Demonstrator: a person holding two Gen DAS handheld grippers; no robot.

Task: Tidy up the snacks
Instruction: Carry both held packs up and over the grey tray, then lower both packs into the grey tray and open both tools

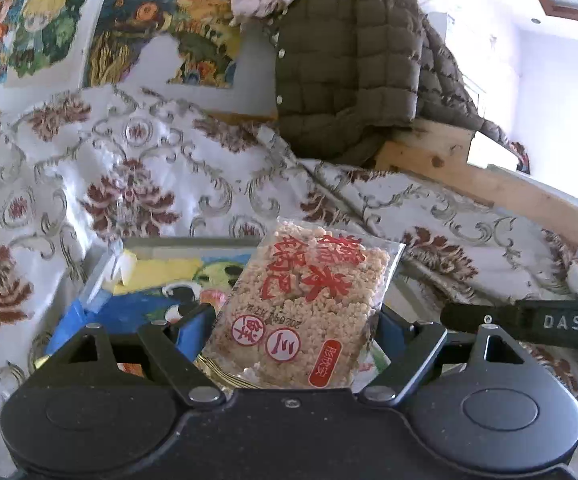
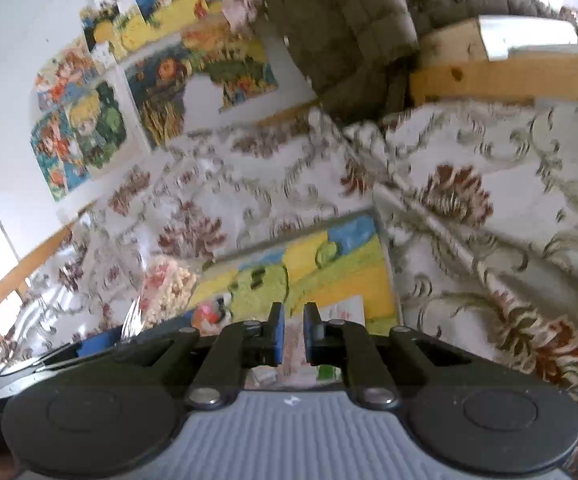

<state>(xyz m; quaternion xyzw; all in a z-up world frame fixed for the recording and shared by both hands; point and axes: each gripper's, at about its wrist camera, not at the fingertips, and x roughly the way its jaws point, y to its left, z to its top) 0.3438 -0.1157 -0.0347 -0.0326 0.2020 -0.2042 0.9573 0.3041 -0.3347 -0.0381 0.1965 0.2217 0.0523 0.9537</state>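
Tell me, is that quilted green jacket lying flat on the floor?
No, the quilted green jacket hangs draped over a wooden frame.

A lived-in room of a home: a floral brocade cloth (image 1: 137, 168) drapes the furniture, an olive quilted jacket (image 1: 345, 60) hangs over a bare wooden frame (image 1: 441, 160), and colourful cartoon pictures (image 1: 41, 32) cover the white wall (image 2: 13, 80).

Rice-cracker pack (image 1: 305, 304): clear glossy plastic over rough, grainy contents. Left gripper (image 1: 293, 320): matt black, blue pads. Floral cloth (image 1: 137, 176), centre frame, looked woven with slight sheen. Quilted jacket (image 1: 345, 60) upper right: matt. Wooden frame (image 1: 429, 152): bare, knotty.
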